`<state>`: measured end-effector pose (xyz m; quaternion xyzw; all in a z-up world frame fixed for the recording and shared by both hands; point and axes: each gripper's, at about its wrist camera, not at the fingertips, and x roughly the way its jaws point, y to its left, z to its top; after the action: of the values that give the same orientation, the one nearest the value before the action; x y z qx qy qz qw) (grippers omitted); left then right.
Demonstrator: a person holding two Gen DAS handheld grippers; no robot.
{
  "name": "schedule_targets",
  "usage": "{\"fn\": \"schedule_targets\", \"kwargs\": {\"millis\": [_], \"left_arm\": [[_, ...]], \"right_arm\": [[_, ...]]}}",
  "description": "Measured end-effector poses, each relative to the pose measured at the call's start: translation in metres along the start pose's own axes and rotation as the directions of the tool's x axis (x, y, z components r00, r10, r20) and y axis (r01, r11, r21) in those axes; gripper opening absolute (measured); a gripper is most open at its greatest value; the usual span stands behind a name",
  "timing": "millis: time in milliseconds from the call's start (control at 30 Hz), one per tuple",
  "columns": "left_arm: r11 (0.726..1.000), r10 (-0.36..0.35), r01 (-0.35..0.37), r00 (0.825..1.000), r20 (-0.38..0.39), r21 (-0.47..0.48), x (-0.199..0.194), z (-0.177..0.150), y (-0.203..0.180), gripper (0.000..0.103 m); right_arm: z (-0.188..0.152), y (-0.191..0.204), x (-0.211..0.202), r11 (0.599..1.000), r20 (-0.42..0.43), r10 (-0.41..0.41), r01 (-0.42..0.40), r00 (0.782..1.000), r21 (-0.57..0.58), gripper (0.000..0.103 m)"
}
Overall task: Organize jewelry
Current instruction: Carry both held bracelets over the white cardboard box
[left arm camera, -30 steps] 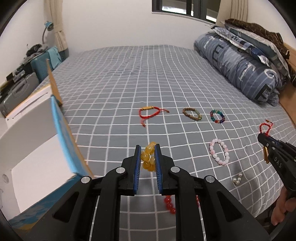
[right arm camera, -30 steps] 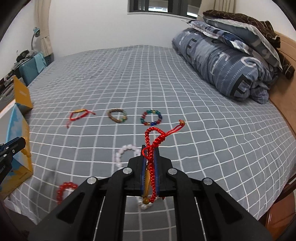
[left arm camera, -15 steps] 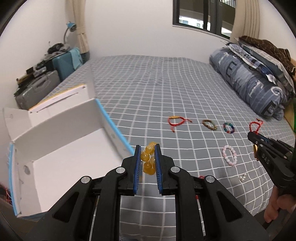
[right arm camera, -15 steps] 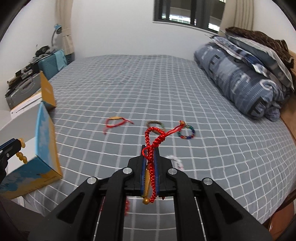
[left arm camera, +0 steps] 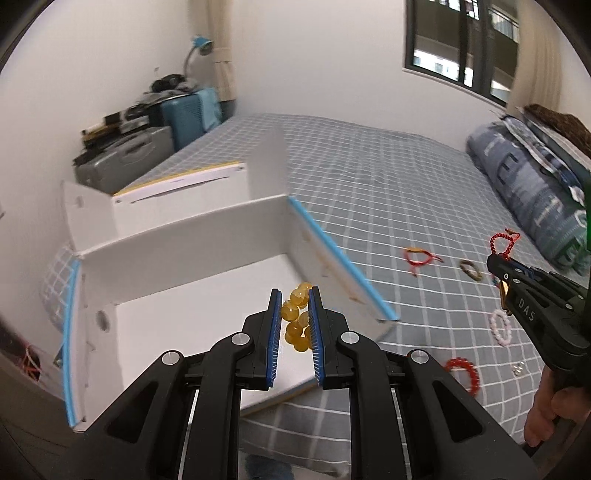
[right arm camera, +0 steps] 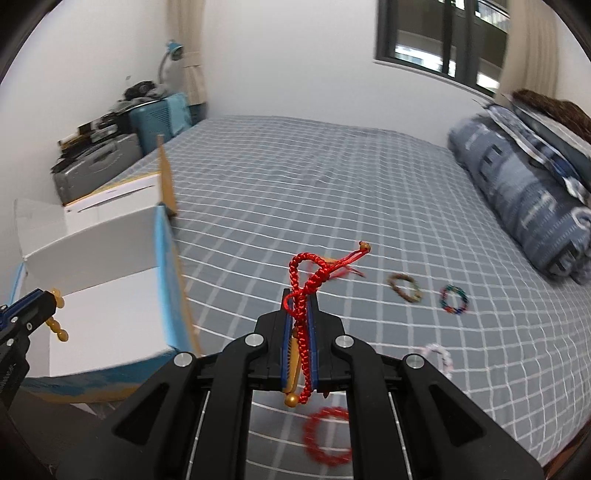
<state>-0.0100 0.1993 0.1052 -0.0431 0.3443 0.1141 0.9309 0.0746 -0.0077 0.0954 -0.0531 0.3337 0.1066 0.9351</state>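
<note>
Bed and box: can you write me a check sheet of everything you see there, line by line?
Surface: grey bedsheet with white grid lines.
Job's things: open white cardboard box with blue edges; on the sheet a red cord bracelet, brown bead bracelet, multicolour bead bracelet, pink bead bracelet, red bead bracelet.
Clutter: small pale beads near the bed's edge.
Grippers: left tool shut on amber bead bracelet, over the box; right tool shut on red braided cord bracelet.
Cables: nothing seen.
Surroundings: folded blue quilt, grey suitcase, teal suitcase, blue desk lamp, window.
</note>
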Motion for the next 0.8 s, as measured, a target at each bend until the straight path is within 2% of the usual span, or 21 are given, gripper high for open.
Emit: {"fn": "schedule_targets", "kwargs": {"millis": [267, 467, 567, 700, 800], "left_arm": [[0.992, 0.097, -0.098, 0.995, -0.028, -0.083, 0.008, -0.004, 0.051, 0.014], [0.975, 0.157, -0.165, 0.986, -0.064, -0.148, 0.015, -0.011, 0.083, 0.014], [0.966, 0.174, -0.188, 0.980, -0.091, -0.178, 0.022, -0.016, 0.097, 0.014], [0.958, 0.163, -0.190, 0.977, -0.138, -0.212, 0.035, -0.021, 0.114, 0.014], [0.955, 0.179, -0.209, 0.972, -0.152, -0.212, 0.042, -0.024, 0.121, 0.014]], "right_arm": [[0.017, 0.062, 0.015, 0.992, -0.007, 0.102, -0.102, 0.995, -0.072, 0.007], [0.025, 0.101, 0.024, 0.978, -0.021, 0.164, -0.165, 0.986, -0.123, 0.006], [0.025, 0.123, 0.031, 0.967, -0.040, 0.196, -0.200, 0.980, -0.159, 0.006], [0.022, 0.150, 0.046, 0.951, -0.071, 0.221, -0.231, 0.973, -0.208, 0.006], [0.018, 0.169, 0.058, 0.939, -0.097, 0.229, -0.246, 0.969, -0.240, 0.007]]}}
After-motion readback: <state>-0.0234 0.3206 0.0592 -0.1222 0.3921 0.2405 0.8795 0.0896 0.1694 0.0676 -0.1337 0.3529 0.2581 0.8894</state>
